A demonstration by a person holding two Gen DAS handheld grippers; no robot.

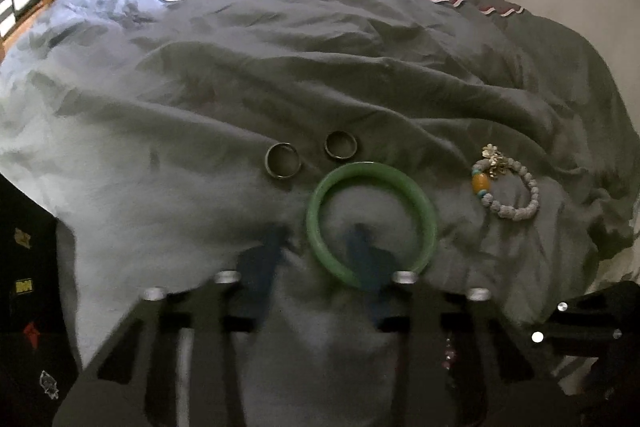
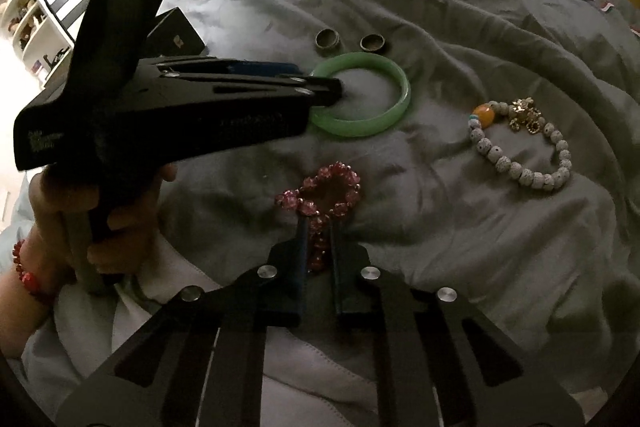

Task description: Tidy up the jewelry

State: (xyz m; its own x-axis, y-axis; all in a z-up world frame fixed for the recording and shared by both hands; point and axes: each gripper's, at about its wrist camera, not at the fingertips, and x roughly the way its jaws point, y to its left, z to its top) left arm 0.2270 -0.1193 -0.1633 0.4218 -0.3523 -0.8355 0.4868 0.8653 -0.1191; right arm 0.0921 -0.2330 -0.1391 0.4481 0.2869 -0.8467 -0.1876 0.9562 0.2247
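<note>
Left wrist view
- Left gripper (image 1: 316,247): your fingers straddle the near rim of the green bangle (image 1: 370,223); one blue finger (image 1: 362,247) sits inside the ring, the other outside at its 9 o'clock. Motion blur hides whether the pads press the rim, so I cannot tell if it is clamped.
- Bangle's lie: flat on the grey duvet (image 1: 280,67), directly ahead of your claw at 12 o'clock.
- Neighbours: two dark rings (image 1: 283,161) (image 1: 341,145) lie just past the bangle at 11 and 12 o'clock; the beaded bracelet (image 1: 506,185) lies apart at 2 o'clock.
- Room: open duvet stretches to 9 o'clock; the bed's edge drops off at 8 o'clock.

Right wrist view
- Right gripper (image 2: 318,239): your fingers are drawn together on the near strand of the pink crystal bracelet (image 2: 326,197), clamped on it.
- Pink bracelet's lie: its loop lies on the duvet at 12 o'clock from your claw, its long axis running straight away from you.
- Left gripper from here: it reaches in from 9 o'clock, tips at the bangle's rim (image 2: 362,95).
- Nearer hand: your right hand owns the pink bracelet, your left hand (image 2: 100,211) the bangle.
- Room: I judge straight up the safest path; the beaded bracelet (image 2: 524,147) lies at 2 o'clock, well apart.
</note>
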